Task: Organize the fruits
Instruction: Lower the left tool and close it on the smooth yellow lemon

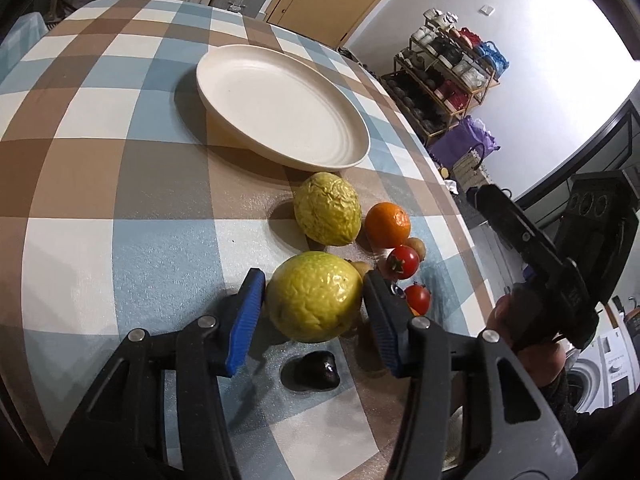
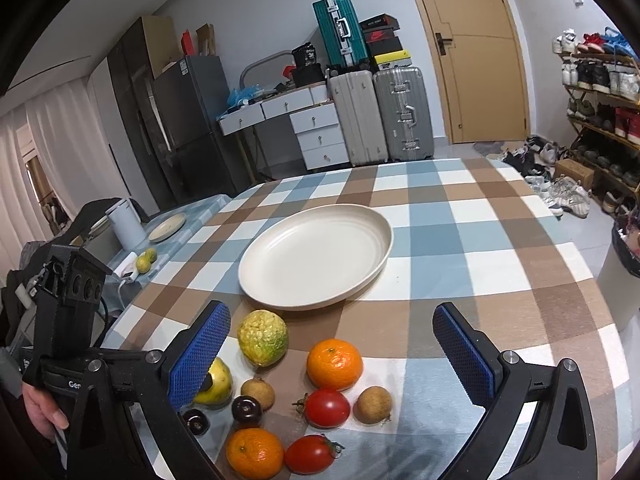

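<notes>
My left gripper [image 1: 314,280] is shut on a large yellow-green wrinkled fruit [image 1: 314,298] that rests on the checked tablecloth, with a blue pad against each of its sides. A second wrinkled fruit [image 1: 326,208] lies just beyond it, before the cream plate [image 1: 280,108], which holds nothing. To the right lie an orange [image 1: 387,225] and two tomatoes [image 1: 403,262]. A dark fruit [image 1: 310,370] sits under the jaws. My right gripper [image 2: 332,314] stands wide open above an orange [image 2: 334,364], a tomato [image 2: 326,407] and a longan [image 2: 373,404], holding nothing. Its left finger hides part of the gripped fruit [image 2: 218,384].
More fruit lies near the table's front edge: an orange [image 2: 254,452], a tomato [image 2: 310,454], a dark fruit [image 2: 247,410]. A side table at left carries a kettle [image 2: 126,224] and a small plate [image 2: 168,227]. Suitcases [image 2: 404,112] and a shoe rack [image 2: 600,92] stand beyond.
</notes>
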